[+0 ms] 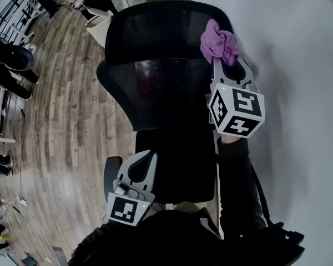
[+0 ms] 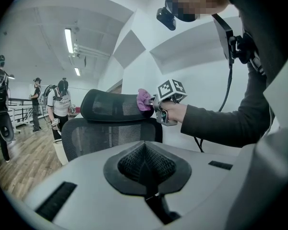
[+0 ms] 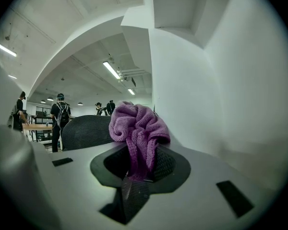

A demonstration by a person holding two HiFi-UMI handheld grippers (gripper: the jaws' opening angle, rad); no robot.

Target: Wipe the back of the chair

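A black mesh office chair stands below me, with its headrest [image 1: 155, 29] above the curved backrest [image 1: 155, 93]. My right gripper [image 1: 225, 60] is shut on a bunched purple cloth [image 1: 217, 44], which rests against the headrest's right end. In the right gripper view the cloth [image 3: 137, 128] bulges up out of the jaws, with the headrest [image 3: 84, 131] just to its left. My left gripper [image 1: 141, 159] hangs lower, behind the backrest's lower left, shut with nothing in it. The left gripper view shows the right gripper [image 2: 159, 104] and the cloth [image 2: 144, 100] on the headrest [image 2: 110, 107].
A white wall [image 1: 299, 65] runs close along the chair's right side. Wooden floor [image 1: 61, 104] spreads to the left, with dark furniture [image 1: 11, 60] at its edge. Several people [image 2: 62, 104] stand farther back in the room.
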